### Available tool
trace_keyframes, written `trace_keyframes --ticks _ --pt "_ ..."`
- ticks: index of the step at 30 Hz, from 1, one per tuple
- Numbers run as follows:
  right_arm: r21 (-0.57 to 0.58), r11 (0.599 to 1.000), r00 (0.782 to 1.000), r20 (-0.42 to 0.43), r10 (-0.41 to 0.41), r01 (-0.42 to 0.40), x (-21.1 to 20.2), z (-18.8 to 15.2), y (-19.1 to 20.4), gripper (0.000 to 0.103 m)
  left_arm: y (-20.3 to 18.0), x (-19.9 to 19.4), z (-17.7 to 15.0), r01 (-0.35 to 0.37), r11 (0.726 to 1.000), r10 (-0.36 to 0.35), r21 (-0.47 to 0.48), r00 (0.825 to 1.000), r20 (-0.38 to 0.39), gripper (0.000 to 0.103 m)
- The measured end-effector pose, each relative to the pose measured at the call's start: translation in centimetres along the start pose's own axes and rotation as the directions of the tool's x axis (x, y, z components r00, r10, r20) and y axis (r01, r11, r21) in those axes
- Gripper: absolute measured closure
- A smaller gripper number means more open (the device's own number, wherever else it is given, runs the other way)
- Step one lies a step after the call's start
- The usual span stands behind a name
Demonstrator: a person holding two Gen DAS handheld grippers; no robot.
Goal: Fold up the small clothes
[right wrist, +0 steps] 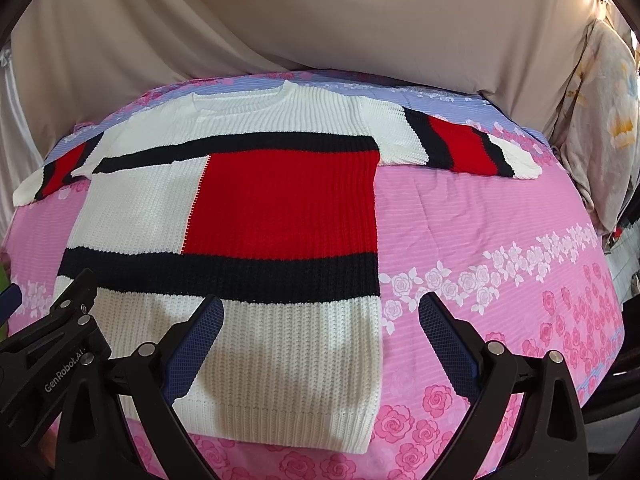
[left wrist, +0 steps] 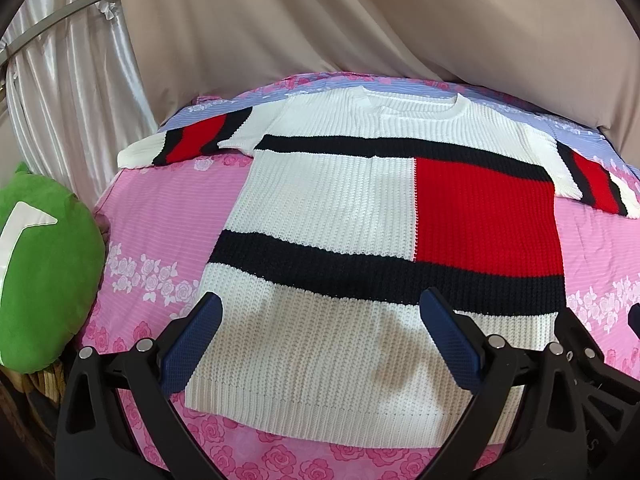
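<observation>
A knit sweater (left wrist: 332,208), white with black stripes and a red block, lies flat and spread out on a pink floral bedsheet (left wrist: 160,216); it also shows in the right wrist view (right wrist: 224,208). Both short sleeves are stretched out sideways. My left gripper (left wrist: 322,308) is open and empty, hovering over the sweater's lower hem. My right gripper (right wrist: 320,308) is open and empty above the hem's right corner. The right gripper's edge shows in the left wrist view (left wrist: 592,344), and the left gripper shows in the right wrist view (right wrist: 60,320).
A green plush cushion (left wrist: 44,272) sits at the bed's left edge. Beige drapes (left wrist: 360,20) hang behind the bed, with a shiny white curtain (left wrist: 72,92) at left. A floral cloth (right wrist: 600,128) hangs at right.
</observation>
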State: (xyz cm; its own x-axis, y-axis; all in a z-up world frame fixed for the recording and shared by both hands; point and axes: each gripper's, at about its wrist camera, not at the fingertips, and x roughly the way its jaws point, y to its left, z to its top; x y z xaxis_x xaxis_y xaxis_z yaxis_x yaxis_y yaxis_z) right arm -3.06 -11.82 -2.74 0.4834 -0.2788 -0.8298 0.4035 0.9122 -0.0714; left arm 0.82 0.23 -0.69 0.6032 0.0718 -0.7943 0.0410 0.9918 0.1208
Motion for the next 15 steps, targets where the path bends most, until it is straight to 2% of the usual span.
trace_keyframes --ticks 15 --pt "0.0 1.0 1.0 -0.01 0.003 -0.003 0.19 -0.6 0.0 0.006 0.07 -0.15 -0.57 -0.012 1.0 0.012 0.002 1.0 -0.011 0.006"
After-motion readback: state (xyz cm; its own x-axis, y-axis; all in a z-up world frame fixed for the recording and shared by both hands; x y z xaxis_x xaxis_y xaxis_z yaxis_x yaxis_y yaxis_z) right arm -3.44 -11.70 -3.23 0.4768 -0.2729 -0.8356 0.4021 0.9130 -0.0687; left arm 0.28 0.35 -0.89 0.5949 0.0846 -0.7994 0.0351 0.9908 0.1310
